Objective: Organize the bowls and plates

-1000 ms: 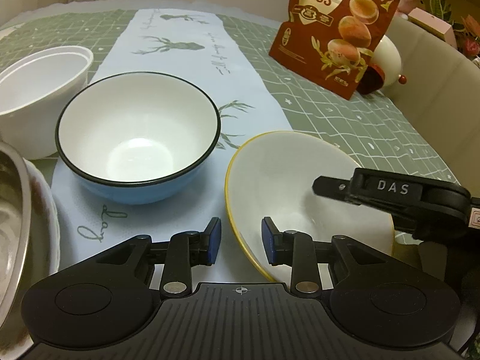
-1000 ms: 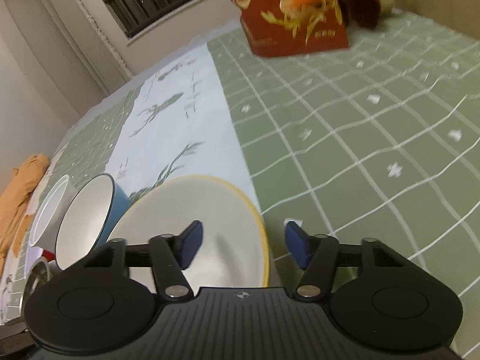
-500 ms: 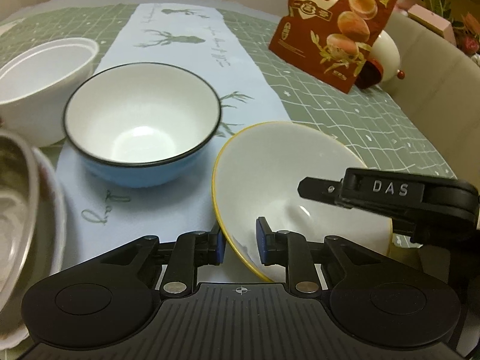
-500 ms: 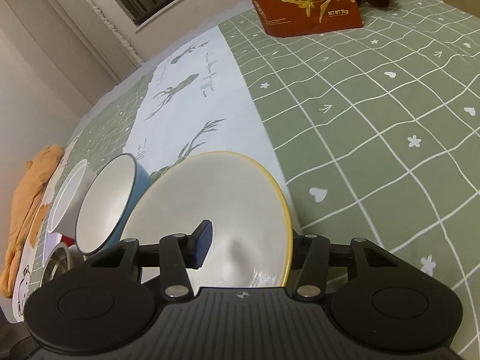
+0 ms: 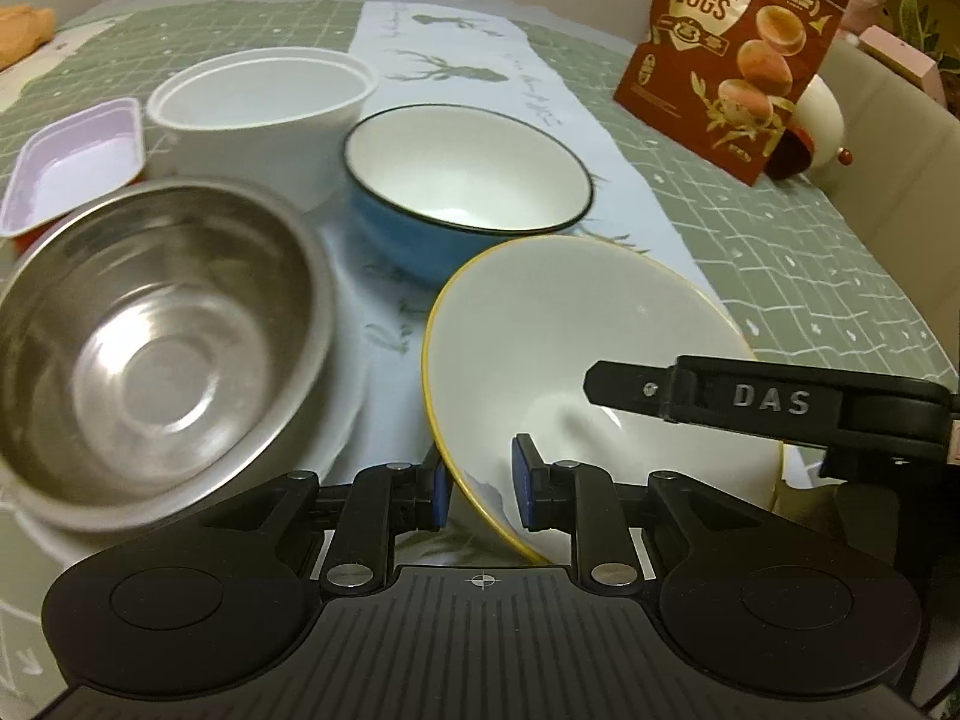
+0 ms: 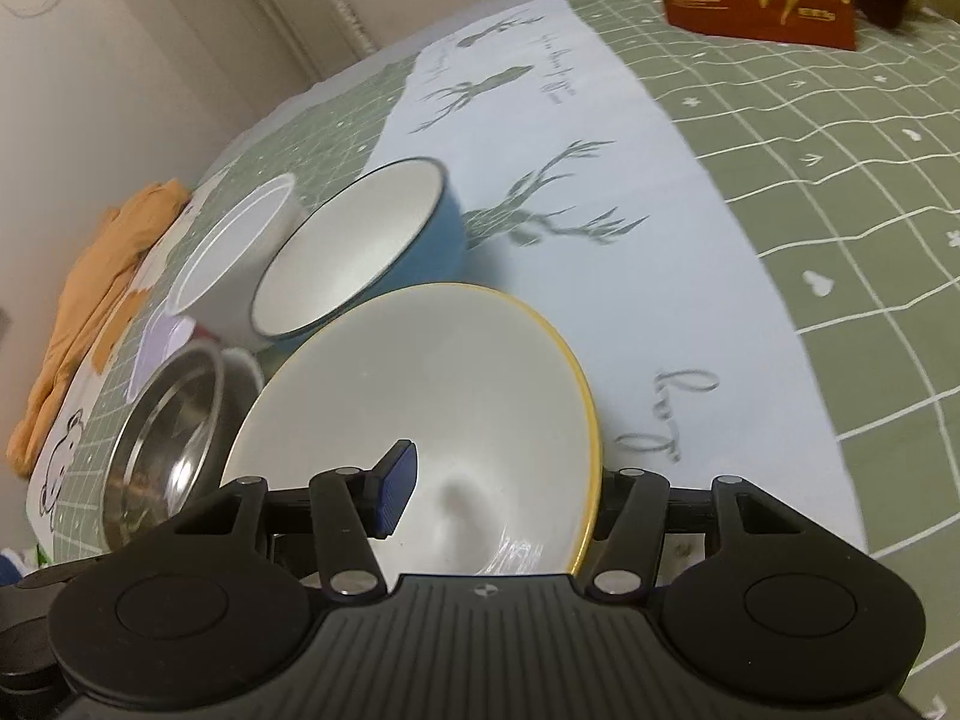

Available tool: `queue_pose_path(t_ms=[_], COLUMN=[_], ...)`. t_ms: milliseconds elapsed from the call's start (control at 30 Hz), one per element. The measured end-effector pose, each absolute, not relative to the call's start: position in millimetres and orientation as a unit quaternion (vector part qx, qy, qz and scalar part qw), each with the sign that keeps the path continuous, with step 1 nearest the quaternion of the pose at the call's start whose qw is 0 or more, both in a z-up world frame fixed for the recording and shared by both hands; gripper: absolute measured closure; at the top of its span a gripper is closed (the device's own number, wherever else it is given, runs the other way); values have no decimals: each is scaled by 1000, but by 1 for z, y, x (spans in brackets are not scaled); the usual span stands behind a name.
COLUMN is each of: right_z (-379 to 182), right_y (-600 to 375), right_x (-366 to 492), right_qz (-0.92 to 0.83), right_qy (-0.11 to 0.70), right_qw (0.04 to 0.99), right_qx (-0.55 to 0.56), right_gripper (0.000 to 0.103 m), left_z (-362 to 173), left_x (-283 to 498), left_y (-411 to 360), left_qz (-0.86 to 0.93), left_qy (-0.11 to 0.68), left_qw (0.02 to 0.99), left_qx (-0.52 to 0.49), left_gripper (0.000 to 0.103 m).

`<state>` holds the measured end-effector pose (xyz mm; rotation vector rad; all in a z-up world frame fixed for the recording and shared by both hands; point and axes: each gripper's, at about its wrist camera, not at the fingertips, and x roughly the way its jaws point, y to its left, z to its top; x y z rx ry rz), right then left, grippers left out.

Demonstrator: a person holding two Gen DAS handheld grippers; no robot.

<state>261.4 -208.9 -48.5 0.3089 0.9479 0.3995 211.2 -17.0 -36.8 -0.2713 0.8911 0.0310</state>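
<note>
A white bowl with a yellow rim (image 5: 576,360) is held tilted above the table by both grippers. My left gripper (image 5: 477,489) is shut on its near-left rim. My right gripper (image 6: 498,495) is shut on its right rim, one finger inside the bowl (image 6: 444,414); that gripper also shows in the left wrist view (image 5: 624,387). A blue bowl with a white inside (image 5: 468,174) stands just behind. A steel bowl (image 5: 150,324) sits on a white plate (image 5: 336,432) at the left. A white plastic bowl (image 5: 264,102) stands behind it.
A lilac tray (image 5: 78,162) lies at the far left. A red quail-egg bag (image 5: 732,48) stands at the back right with a white and red toy (image 5: 816,126) behind it. An orange cloth (image 6: 96,300) lies at the table's left edge.
Both grippers have carried the yellow-rimmed bowl up and to the left. The steel bowl and lilac tray have come into the left wrist view.
</note>
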Motion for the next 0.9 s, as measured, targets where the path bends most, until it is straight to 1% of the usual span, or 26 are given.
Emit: queue_pose_path(t_ms=[167,567,900], right_z=[-48,-49,-47], right_y=[-203,-188,-186], right_x=[255,248,244], right_qz=[209,207,208], right_qy=[454,441,434], right_qw=[851,867,871], right_qx=[160,108,100], right_gripper=[48,48,48], left_z=[-37,-37,-36], left_x=[204,199,200], left_y=[-8,-2,3], left_qz=[28,31,34], left_qy=[429,427,428], left_qw=[893,892,890], left_qx=[-136,-143,-153], left_gripper=[80,80,80])
